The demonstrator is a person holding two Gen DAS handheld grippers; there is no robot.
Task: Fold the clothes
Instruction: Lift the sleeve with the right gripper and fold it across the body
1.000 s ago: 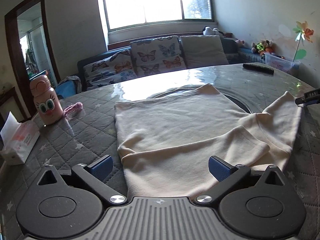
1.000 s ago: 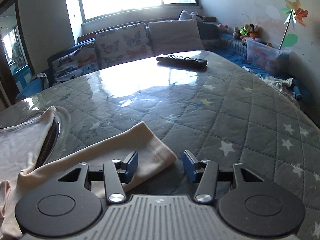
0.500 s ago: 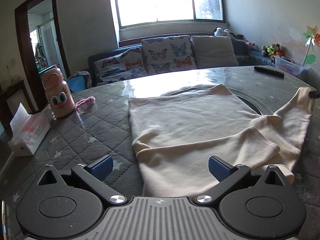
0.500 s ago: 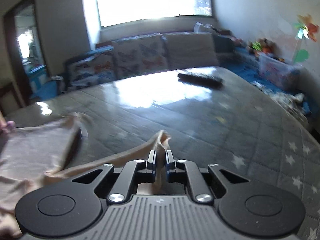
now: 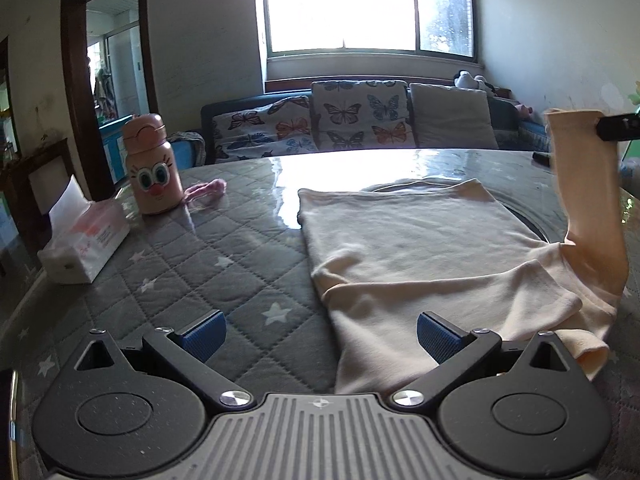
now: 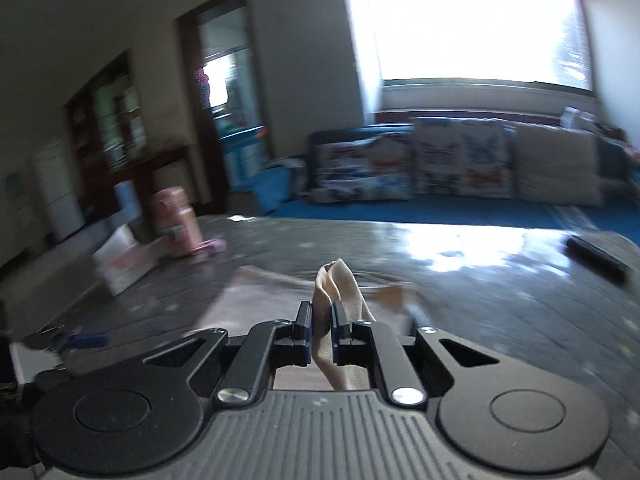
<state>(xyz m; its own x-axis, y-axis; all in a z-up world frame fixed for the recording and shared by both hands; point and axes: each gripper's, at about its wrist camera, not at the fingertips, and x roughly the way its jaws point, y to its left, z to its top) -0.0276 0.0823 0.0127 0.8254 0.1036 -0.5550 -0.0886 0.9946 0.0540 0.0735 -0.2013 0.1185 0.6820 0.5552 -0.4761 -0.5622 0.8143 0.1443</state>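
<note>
Shirt (image 5: 404, 240): flat on the table (image 5: 192, 264), right of centre; one sleeve (image 5: 588, 200) rises from its right edge, off the table
Right gripper (image 6: 320, 330): closed on the sleeve's end, above the shirt's right side
Left gripper (image 5: 320, 330): spread wide, at the shirt's near edge
Bottle (image 5: 151, 168): far left of the shirt; tissue box (image 5: 82, 244) left of it and nearer
Remote (image 6: 596, 258): on the table, far right
Sofa (image 5: 360, 120): behind the table, under the window (image 5: 368, 4)
</note>
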